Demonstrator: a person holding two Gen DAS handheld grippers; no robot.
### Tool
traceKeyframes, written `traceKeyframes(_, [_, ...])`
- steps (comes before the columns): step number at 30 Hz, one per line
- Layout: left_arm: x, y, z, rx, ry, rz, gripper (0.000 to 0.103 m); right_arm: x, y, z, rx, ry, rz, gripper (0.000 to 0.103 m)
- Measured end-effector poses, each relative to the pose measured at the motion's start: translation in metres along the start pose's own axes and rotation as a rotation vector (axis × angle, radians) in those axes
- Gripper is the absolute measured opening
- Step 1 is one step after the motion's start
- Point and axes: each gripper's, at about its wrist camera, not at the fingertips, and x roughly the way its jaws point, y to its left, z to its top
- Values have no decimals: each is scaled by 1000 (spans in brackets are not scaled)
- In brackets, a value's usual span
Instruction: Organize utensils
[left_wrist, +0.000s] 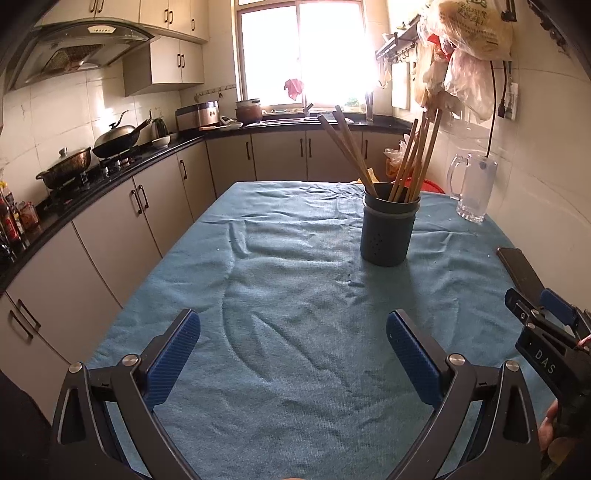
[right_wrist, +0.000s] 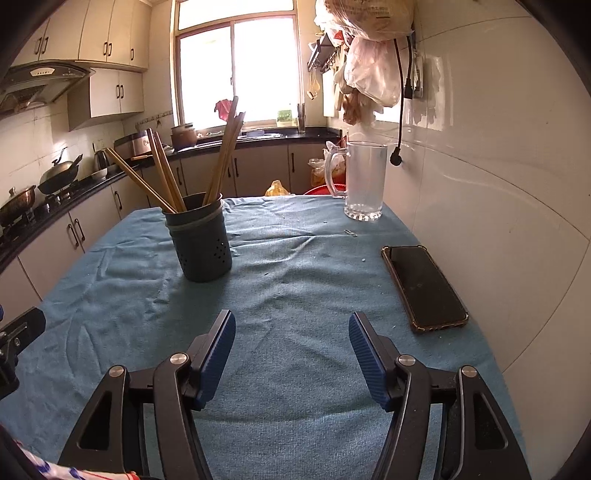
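Observation:
A dark blue-grey utensil holder (left_wrist: 389, 230) (right_wrist: 201, 240) stands upright on the blue cloth. Several wooden chopsticks (left_wrist: 415, 158) (right_wrist: 162, 173) lean out of it in two bunches. My left gripper (left_wrist: 293, 354) hovers over the near part of the cloth, open, with nothing between its blue pads; the holder is ahead of it and to the right. My right gripper (right_wrist: 291, 354) is also open and empty, with the holder ahead and to its left. The right gripper's tip (left_wrist: 535, 317) shows at the right edge of the left wrist view.
A black phone (right_wrist: 424, 288) (left_wrist: 519, 271) lies near the cloth's right edge by the tiled wall. A glass mug (right_wrist: 364, 181) (left_wrist: 472, 186) stands at the far right corner. The blue cloth (right_wrist: 295, 266) covers the table. Counter and stove with pans (left_wrist: 92, 155) run along the left.

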Motion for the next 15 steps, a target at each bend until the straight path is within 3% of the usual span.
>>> traceKeyframes(8, [-7,4,-8,-4,21,5,100,-14,4,1,-34,-13,-17,71])
traceKeyframes(15, [-11,6,-9,-1,22,-2,100,-19,10,3,-25,-13,32,71])
